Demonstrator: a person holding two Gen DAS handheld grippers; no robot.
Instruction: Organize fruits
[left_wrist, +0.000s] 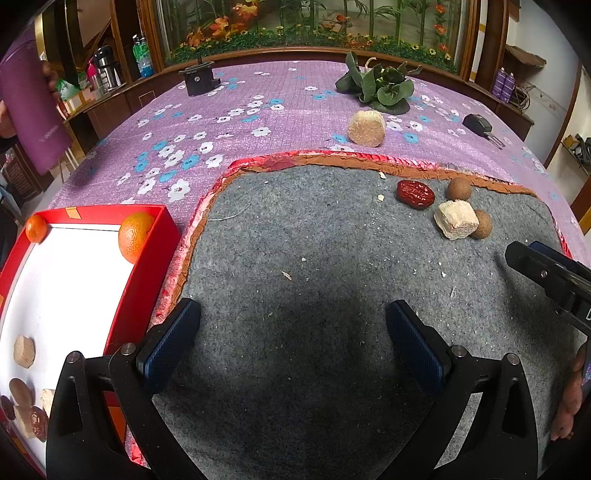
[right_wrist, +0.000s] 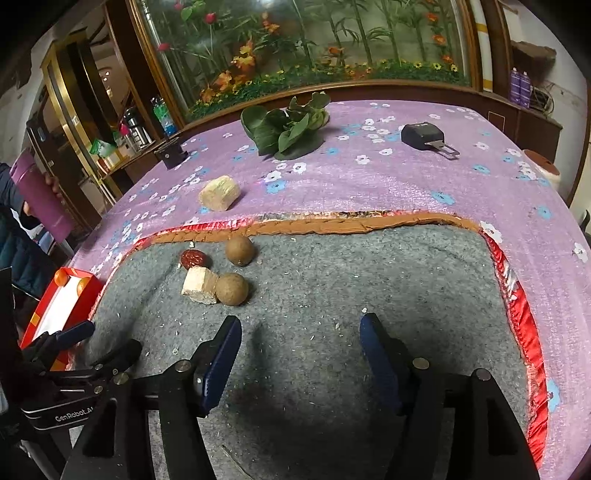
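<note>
2 oranges (left_wrist: 135, 236) in box (left_wrist: 147, 266), left of mat (left_wrist: 314, 295).

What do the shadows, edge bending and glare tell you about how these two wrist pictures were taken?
Left wrist view: a broad dark shadow falls on the grey felt mat between the open left tongs; the red cardboard box curves with fisheye bending, its white floor overexposed. Right wrist view: a softer shadow lies ahead of the open right tongs; corners go black; reflections glare on the glass panel behind.

Table's got a purple floral cloth (right_wrist: 406, 184) with a grey felt mat (right_wrist: 332, 295) on top. Straight on the cloth: a leafy green (right_wrist: 288, 133), a pale straw-coloured block (right_wrist: 219, 194), a red box (left_wrist: 155, 254), two small black gadgets (right_wrist: 423, 136) (left_wrist: 197, 79).
</note>
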